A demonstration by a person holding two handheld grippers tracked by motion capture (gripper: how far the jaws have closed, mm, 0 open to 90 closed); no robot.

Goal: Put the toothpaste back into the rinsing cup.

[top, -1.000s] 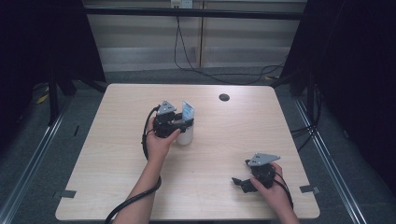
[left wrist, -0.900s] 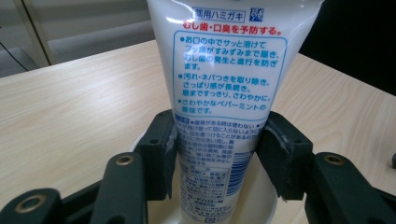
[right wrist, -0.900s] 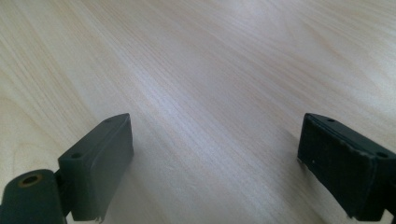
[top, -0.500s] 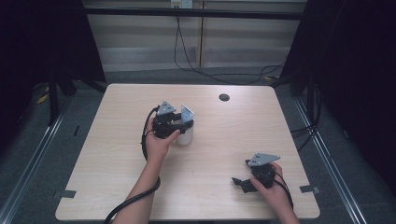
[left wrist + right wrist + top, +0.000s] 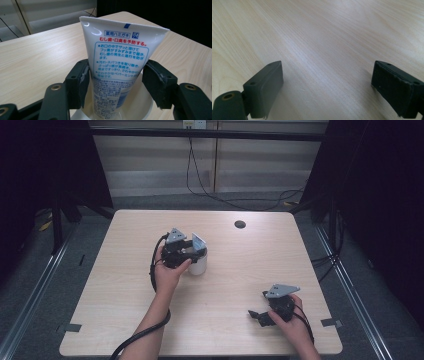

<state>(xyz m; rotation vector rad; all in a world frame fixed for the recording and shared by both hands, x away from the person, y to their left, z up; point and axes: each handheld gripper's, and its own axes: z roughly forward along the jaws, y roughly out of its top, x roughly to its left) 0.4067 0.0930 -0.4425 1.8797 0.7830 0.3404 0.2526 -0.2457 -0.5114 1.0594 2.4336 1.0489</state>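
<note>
One tube (image 5: 117, 62) of toothpaste stands upright, crimped end up, in one white cup (image 5: 198, 264), a little toward ten o'clock of the middle of the desk (image 5: 120, 285). The tube is white with blue and red print on its face.

There are two claws. The left claw (image 5: 192, 251) sits at the cup with the tube between its jaws. In the left gripper view its left pad lies against the tube's edge or just beside it, I cannot tell which, while the right pad stands clearly apart from the tube; the claw is released, and its jaws have just been opening around the tube. The left hand (image 5: 169, 272) holds it from the seven o'clock side of the cup.

The right claw (image 5: 256, 315) lies low near the desk's five o'clock corner, well apart from the cup, held by the right hand (image 5: 292, 322). Its jaws are spread wide over bare wood with nothing between them.

One small dark round hole (image 5: 240, 224) is in the desk toward one o'clock, near the far edge. Cables (image 5: 210, 180) run along the floor beyond the desk. Nothing stands between the two claws.
</note>
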